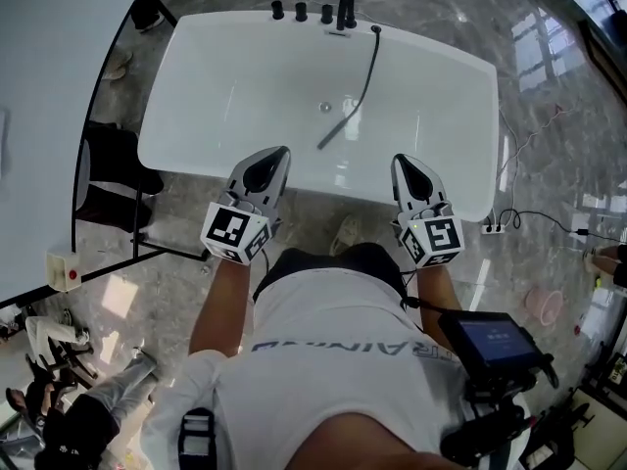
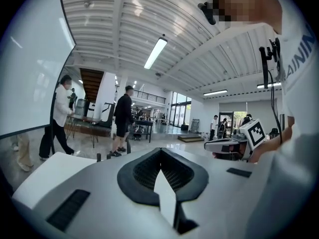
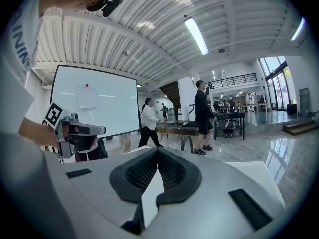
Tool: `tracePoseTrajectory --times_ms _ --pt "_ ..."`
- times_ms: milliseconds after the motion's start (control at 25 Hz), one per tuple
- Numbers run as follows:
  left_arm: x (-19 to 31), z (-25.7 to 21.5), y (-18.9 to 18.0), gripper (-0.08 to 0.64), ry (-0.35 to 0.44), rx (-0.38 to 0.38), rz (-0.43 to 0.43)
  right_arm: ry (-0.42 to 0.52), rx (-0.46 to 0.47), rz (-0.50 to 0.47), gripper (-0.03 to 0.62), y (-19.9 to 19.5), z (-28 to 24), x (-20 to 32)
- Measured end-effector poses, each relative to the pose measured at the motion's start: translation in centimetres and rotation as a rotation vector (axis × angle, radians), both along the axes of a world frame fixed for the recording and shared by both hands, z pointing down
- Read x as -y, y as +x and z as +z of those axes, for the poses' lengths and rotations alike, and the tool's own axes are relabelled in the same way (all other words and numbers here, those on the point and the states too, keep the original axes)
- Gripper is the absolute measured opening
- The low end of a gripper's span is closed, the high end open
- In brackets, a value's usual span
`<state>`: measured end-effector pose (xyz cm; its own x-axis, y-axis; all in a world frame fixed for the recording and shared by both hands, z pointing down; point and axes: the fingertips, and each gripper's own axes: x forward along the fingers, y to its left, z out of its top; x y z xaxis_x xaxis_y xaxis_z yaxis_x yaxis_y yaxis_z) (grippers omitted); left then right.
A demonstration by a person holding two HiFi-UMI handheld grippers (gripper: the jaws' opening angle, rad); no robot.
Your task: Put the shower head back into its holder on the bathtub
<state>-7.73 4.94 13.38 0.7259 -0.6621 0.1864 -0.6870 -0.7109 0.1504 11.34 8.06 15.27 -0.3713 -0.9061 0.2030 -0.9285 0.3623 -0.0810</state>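
Two grippers, both empty. We hold the left gripper [image 1: 280, 154] and the right gripper [image 1: 400, 161] side by side at the near rim of the bathtub [image 1: 196, 76], well apart from each other, both pointing across the tub toward its far rim. Left fingers are pressed together with nothing between them; same for the right fingers.

Shower head [image 1: 337, 131] lies loose on the tub floor, about mid-tub, just beside the drain [image 1: 325, 107], touching neither gripper. It lies slanted, its free end pointing toward the near rim between the two grippers. Its hose [image 1: 369, 67] runs from it up to the far rim and ends just right of the tap fittings [image 1: 312, 12] there.

Tub stands on a glossy stone floor [image 1: 549, 116]. A power strip [image 1: 493, 228] lies on that floor off the tub's near right corner.
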Motion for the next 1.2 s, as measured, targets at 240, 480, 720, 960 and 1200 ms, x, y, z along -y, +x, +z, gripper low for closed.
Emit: tracePoseTrajectory --times_ms 240,480,720,960,1200 --pt "4.2 1.1 5.1 0.017 -0.013 0.018 -0.039 -0.024 0.017 -0.018 0.012 6.1 2.0 4.9" --pt "8.2 3.7 5.3 0.017 -0.065 0.027 -0.032 -0.071 0.026 -0.018 0.012 5.6 4.8 8.4" --pt "13.3 8.6 7.4 0.017 -0.113 0.026 0.019 -0.138 -0.028 -0.055 0.012 4.4 9.7 11.9" --pt "17.7 16.3 3.6 0.017 -0.162 0.048 0.018 -0.232 -0.132 -0.149 0.012 0.0 17.8 15.3" --pt "20.7 23.9 0.3 0.017 -0.213 0.053 -0.012 -0.263 -0.171 -0.195 0.012 -3.6 24.8 20.2"
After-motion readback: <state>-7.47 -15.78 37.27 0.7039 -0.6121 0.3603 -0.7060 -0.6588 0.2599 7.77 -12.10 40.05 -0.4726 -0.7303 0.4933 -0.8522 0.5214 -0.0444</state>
